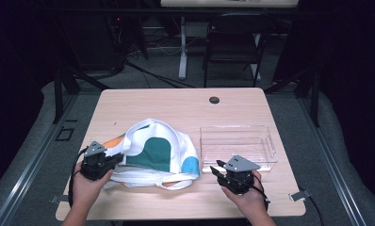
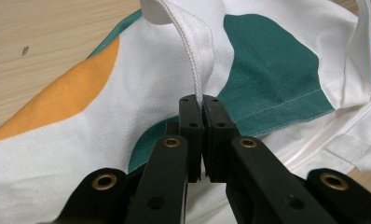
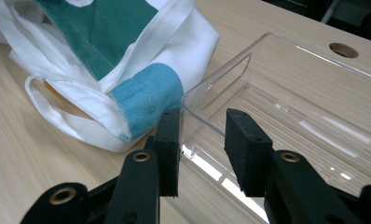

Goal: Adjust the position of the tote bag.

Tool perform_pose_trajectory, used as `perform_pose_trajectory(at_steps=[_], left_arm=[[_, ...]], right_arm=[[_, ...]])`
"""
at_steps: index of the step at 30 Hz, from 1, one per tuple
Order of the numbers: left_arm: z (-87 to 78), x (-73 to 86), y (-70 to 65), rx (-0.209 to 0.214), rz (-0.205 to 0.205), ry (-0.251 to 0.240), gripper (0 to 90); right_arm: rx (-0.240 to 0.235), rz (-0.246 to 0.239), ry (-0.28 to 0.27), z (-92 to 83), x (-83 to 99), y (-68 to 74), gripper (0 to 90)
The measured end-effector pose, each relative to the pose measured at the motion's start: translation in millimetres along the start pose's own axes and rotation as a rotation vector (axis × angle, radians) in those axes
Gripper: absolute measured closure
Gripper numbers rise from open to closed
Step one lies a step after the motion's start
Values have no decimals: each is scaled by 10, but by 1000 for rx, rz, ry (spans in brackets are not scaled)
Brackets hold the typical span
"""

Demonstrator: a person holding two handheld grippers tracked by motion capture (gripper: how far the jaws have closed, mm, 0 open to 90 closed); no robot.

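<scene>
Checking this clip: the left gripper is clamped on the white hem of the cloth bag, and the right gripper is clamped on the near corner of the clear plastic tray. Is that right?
Not quite. The right gripper is not clamped: the right gripper view shows its jaws apart, with the near corner of the clear plastic tray between them, unpinched. The left gripper is indeed clamped on the white hem of the cloth bag.

A dim lab or studio: beyond the pale wooden bench [image 1: 176, 101] stand a black folding chair [image 1: 232, 44], a white desk leg [image 1: 183, 47] and cables [image 1: 148, 70] across grey carpet.
</scene>
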State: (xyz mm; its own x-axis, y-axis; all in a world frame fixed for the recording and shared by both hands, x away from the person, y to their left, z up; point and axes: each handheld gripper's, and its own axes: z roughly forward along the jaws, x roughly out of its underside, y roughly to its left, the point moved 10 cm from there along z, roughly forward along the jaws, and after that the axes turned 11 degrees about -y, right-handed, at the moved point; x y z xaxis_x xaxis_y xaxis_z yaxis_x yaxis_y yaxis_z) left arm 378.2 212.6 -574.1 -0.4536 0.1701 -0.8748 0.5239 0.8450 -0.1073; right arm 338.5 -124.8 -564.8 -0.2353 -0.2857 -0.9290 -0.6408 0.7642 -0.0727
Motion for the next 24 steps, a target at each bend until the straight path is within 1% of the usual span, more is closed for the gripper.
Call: perform_pose_trajectory(at_steps=[2, 5, 6, 8, 9, 10, 11, 12, 13, 14, 16, 18, 19, 21, 22, 23, 24], left_arm=[[-4, -16, 5, 1, -1, -1, 878], [-11, -49, 15, 6, 0, -3, 878], [-11, -58, 12, 11, -10, -1, 878], [-16, -79, 17, 16, -14, 2, 878], [-21, -85, 24, 19, -8, 5, 878], [-23, -101, 24, 17, -17, 1, 878], [-29, -111, 30, 19, -14, 2, 878], [-28, -122, 28, 20, -19, -3, 878], [-35, -129, 35, 17, -12, 1, 878], [-38, -143, 35, 15, -14, -5, 878], [-54, -170, 39, 16, -14, -13, 878], [-62, -187, 43, 14, -19, -17, 878], [-66, -198, 49, 14, -17, -18, 878], [-65, -203, 52, 14, -16, -17, 879], [-64, -205, 53, 13, -16, -18, 878], [-68, -216, 55, 13, -16, -20, 879], [-68, -216, 55, 13, -16, -20, 879]], right_arm=[[-2, -14, 6, 10, -8, 18, 655], [-9, -20, 4, 29, -35, 47, 643], [-16, -23, 7, 40, -47, 62, 637], [-35, -36, 24, 88, -70, 120, 633], [-39, -40, 29, 100, -75, 135, 633], [-45, -48, 36, 118, -88, 162, 635], [-45, -48, 36, 118, -88, 162, 635], [-47, -54, 38, 132, -103, 183, 643], [-53, -68, 39, 159, -132, 226, 671], [-57, -79, 45, 170, -142, 248, 684], [-61, -87, 49, 181, -147, 266, 695], [-69, -115, 59, 216, -174, 318, 718], [-81, -137, 60, 255, -215, 365, 736], [-86, -145, 61, 269, -230, 381, 746], [-76, -133, -83, 432, -361, 454, 764], [-106, -134, -78, 449, -379, 494, 768], [-106, -134, -78, 449, -379, 494, 768]])
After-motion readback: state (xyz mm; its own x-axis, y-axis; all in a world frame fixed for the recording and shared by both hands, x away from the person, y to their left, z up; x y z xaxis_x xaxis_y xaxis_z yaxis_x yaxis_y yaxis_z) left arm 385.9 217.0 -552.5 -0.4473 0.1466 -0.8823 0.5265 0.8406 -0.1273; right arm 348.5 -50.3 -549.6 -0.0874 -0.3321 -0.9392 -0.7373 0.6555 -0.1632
